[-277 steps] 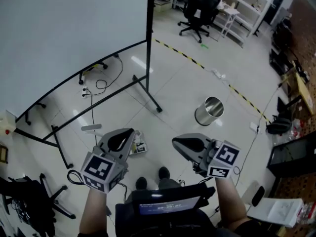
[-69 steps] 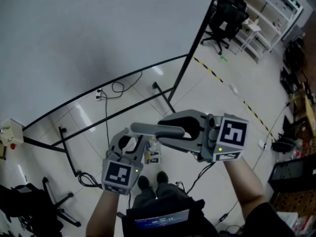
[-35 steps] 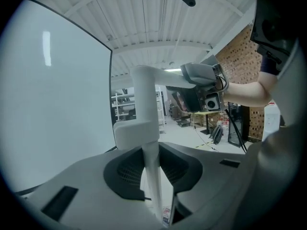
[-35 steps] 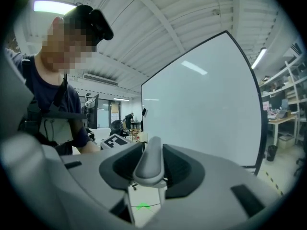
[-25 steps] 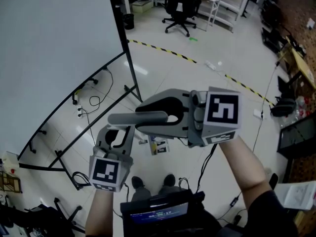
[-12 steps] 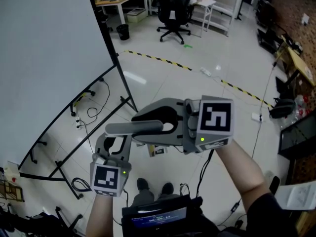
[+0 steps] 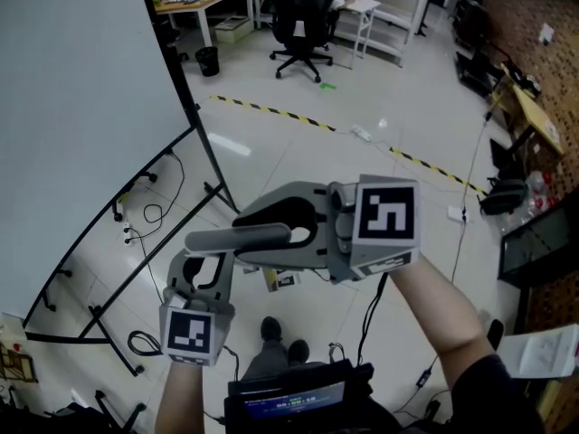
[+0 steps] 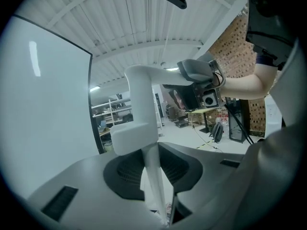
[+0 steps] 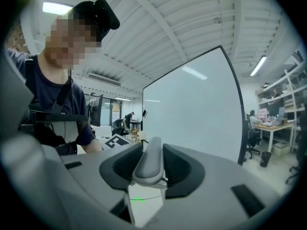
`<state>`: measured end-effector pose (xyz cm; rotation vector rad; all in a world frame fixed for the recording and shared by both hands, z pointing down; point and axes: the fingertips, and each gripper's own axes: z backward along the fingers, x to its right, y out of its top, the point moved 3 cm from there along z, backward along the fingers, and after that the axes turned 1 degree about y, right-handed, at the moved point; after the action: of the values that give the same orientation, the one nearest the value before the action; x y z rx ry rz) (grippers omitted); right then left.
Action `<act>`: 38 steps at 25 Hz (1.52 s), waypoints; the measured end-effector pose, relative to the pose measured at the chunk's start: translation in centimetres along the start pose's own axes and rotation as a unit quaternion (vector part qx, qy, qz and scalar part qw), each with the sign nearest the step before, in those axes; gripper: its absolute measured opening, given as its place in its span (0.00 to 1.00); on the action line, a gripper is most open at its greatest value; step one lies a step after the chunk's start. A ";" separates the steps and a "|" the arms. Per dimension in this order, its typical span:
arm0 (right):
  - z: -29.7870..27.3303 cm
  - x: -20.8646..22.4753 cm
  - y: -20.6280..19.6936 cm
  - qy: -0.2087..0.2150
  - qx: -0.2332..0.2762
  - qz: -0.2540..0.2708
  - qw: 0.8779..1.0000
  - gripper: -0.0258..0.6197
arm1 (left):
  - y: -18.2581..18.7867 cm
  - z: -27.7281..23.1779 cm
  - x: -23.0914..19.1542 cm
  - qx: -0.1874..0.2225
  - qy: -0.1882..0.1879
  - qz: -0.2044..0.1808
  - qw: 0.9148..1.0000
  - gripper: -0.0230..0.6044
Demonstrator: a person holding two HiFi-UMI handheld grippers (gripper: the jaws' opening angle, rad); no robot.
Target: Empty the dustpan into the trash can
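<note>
The dustpan is held up in front of me by both grippers. In the head view its grey handle (image 7: 231, 239) sticks out left from my right gripper (image 7: 271, 234), which is shut on it. My left gripper (image 7: 204, 268) sits lower and is shut on a thin white part of the dustpan. The left gripper view shows that white piece (image 8: 152, 174) standing between the jaws of the left gripper (image 8: 158, 178), bending over to the right gripper (image 8: 199, 75). In the right gripper view, the grey handle (image 9: 149, 161) fills the right gripper (image 9: 148, 169). No trash can is in view.
A whiteboard (image 7: 81, 107) on a black stand with floor-level legs (image 7: 215, 186) stands at the left, with cables (image 7: 145, 217) under it. Yellow-black tape (image 7: 271, 111) crosses the floor. An office chair (image 7: 298, 16), a small black bin (image 7: 207, 60) and shelves are far off. Paper scraps (image 7: 283, 280) lie by my feet.
Both grippers have travelled together with the dustpan. The whiteboard stand has slid left in the head view, and more of the far room with chair and desk now shows.
</note>
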<state>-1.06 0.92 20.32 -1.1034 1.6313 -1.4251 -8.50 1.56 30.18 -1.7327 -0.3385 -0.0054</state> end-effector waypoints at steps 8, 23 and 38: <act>-2.0 7.2 -0.1 -0.013 -0.025 -0.024 0.999 0.28 | -1.0 -5.1 -4.8 0.001 -0.057 0.018 0.998 0.16; -1.9 9.3 -2.4 -0.028 -0.032 -0.045 0.998 0.28 | -2.8 -7.7 -5.0 0.019 -0.105 0.017 0.994 0.16; 3.8 12.4 -4.8 0.002 0.026 -0.067 0.997 0.28 | -2.9 -13.1 -2.0 0.009 -0.103 -0.030 0.994 0.16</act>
<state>-1.79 -12.16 24.87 -1.1995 1.5401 -1.5470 -8.70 -11.08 35.11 -1.7084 -0.5402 0.1335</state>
